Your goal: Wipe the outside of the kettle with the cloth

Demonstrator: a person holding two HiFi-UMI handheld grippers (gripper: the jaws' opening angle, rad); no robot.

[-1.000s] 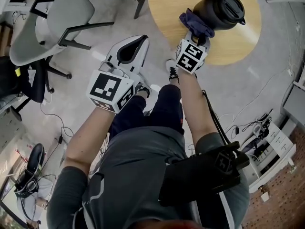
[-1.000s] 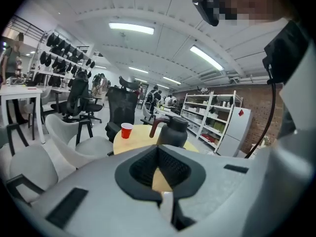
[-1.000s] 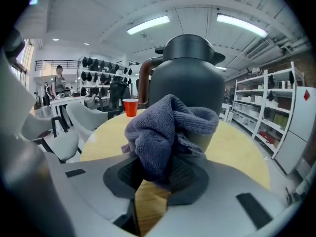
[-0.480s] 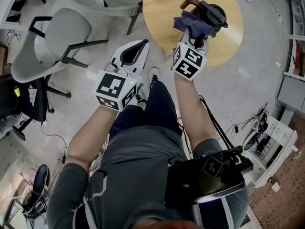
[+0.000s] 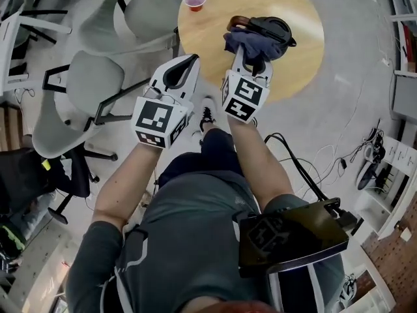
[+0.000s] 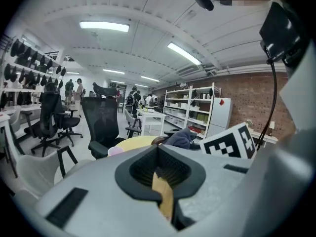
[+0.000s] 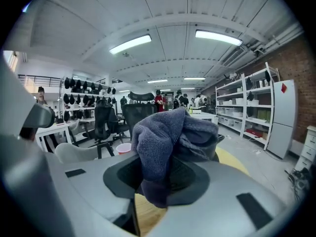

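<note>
A black kettle (image 5: 270, 30) with a brown handle (image 5: 237, 22) stands on the round wooden table (image 5: 306, 57). My right gripper (image 5: 251, 60) is shut on a dark blue cloth (image 5: 246, 44) and presses it against the kettle's near side. In the right gripper view the cloth (image 7: 165, 142) bulges out of the jaws and hides most of the kettle (image 7: 217, 141). My left gripper (image 5: 181, 70) hangs over the table's near left edge, shut with nothing in it. From the left gripper view the cloth (image 6: 181, 138) shows ahead on the table.
A pink cup (image 5: 195, 0) stands on the table's far left part. Grey chairs (image 5: 91, 90) crowd the floor at the left. Cables (image 5: 326, 158) trail over the floor at the right, beside shelves.
The view has shifted, so table and kettle sit lower in the picture and the cup shows. My right gripper stays on the cloth at the kettle's side; the left gripper has reached the table edge.
</note>
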